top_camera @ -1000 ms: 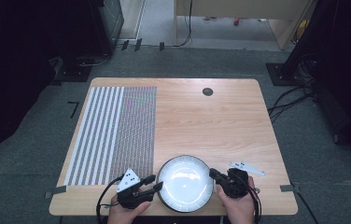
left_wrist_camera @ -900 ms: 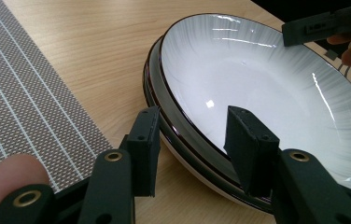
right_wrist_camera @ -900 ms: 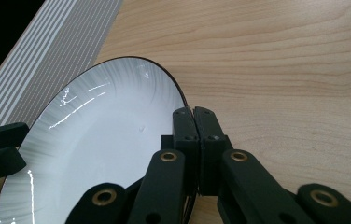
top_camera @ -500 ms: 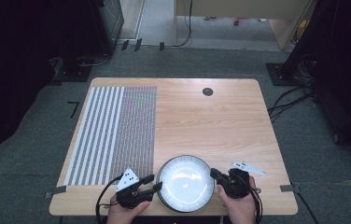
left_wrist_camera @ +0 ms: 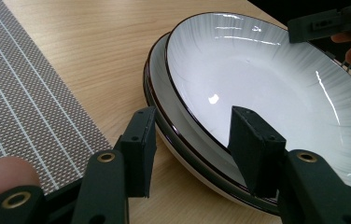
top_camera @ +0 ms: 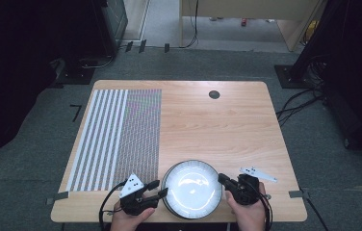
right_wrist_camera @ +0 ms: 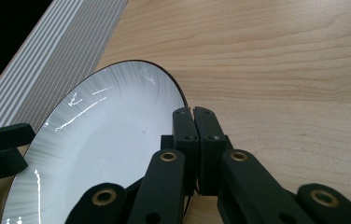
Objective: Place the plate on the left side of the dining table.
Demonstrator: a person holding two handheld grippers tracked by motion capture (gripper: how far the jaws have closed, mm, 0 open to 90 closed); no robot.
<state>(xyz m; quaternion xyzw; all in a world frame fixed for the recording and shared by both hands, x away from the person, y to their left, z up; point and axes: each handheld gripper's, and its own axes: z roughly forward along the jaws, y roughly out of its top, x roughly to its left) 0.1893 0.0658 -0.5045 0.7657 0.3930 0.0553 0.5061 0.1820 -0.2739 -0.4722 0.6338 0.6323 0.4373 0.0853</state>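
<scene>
The table [top_camera: 227, 125] held a striped mat [top_camera: 116, 137] on its left half, and two stacked plates at the near edge between the two grippers. The top plate [top_camera: 192, 186] sat tilted in the bottom plate [left_wrist_camera: 164, 126]; the left gripper view showed both rims as separate, its near-left rim lifted clear of the one below, which the high view did not resolve.

Against the earlier high frames nothing on the table had shifted: plates, mat and both hands sat in the same spots. The one change was at the left gripper [left_wrist_camera: 192, 140], whose jaws had just been opening; they stood half wide, straddling the rims of both plates, with the pads not pressing on either rim.

The right gripper [right_wrist_camera: 193, 121] was clamped tight on the right rim of the top plate, jaws nearly together with the thin edge between them. The right gripper view showed that pinch plainly; in the high view it read as a dark gripper touching the plate's right side.

A small grey plate [top_camera: 257, 173] lay on the table just right of the right gripper. A small dark round hole [top_camera: 214, 94] sat at the far edge of the table.
</scene>
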